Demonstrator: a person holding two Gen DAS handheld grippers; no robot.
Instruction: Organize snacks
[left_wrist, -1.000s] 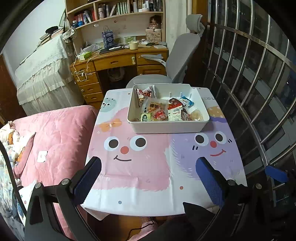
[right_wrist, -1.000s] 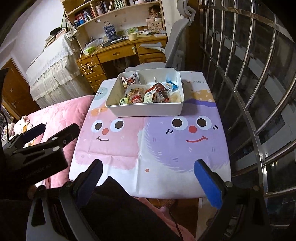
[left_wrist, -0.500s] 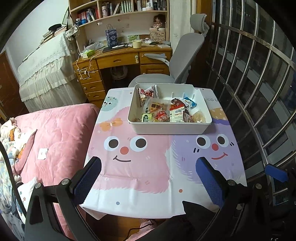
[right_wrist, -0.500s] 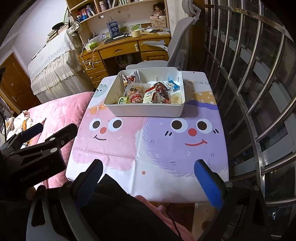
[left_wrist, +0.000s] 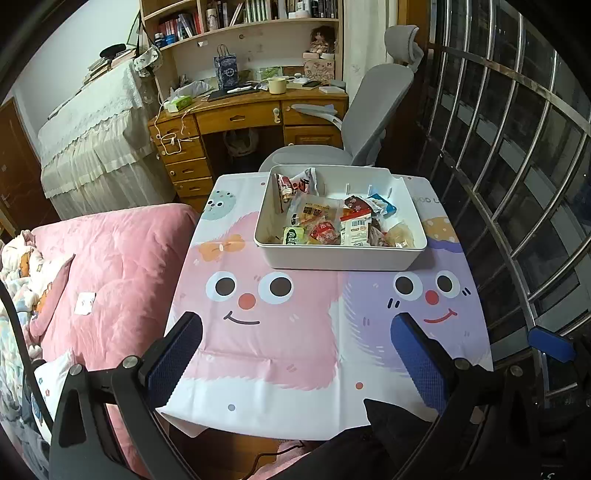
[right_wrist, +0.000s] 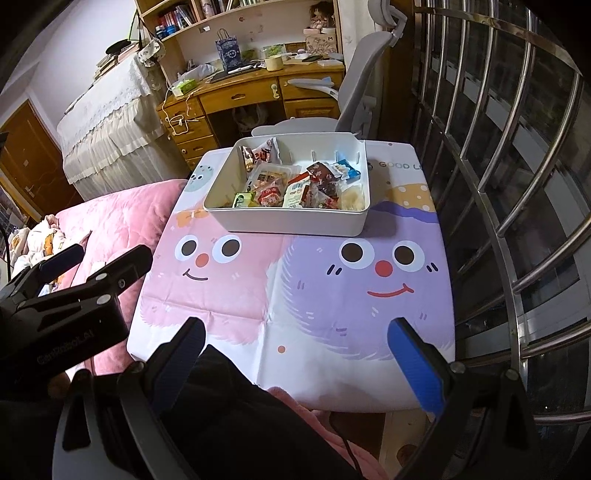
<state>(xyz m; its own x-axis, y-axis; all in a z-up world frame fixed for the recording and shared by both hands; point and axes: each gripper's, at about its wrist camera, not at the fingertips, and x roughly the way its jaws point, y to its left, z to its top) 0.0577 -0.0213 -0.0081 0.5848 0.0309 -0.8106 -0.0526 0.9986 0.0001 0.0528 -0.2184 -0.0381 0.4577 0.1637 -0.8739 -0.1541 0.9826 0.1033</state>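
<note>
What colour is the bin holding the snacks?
White bin, clearest in the left wrist view.

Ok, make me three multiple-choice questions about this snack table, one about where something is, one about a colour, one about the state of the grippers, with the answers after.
1. Where does the white bin stand on the tablecloth?
A. at the far end, toward the grey chair
B. at the near edge, by the grippers
C. hanging off the bed side

2. What colour is the cartoon face to the left of the purple one on the tablecloth?
A. green
B. pink
C. black

3. How are the left gripper and right gripper?
A. both shut on snacks
B. left open, right shut on a snack
C. both open, holding nothing

Answers: 1 A, the bin sits at the table's far end, just before the chair. 2 B, the left face is pink. 3 C, both pairs of fingers stand wide apart over bare cloth, and the snacks lie in the bin.
</note>
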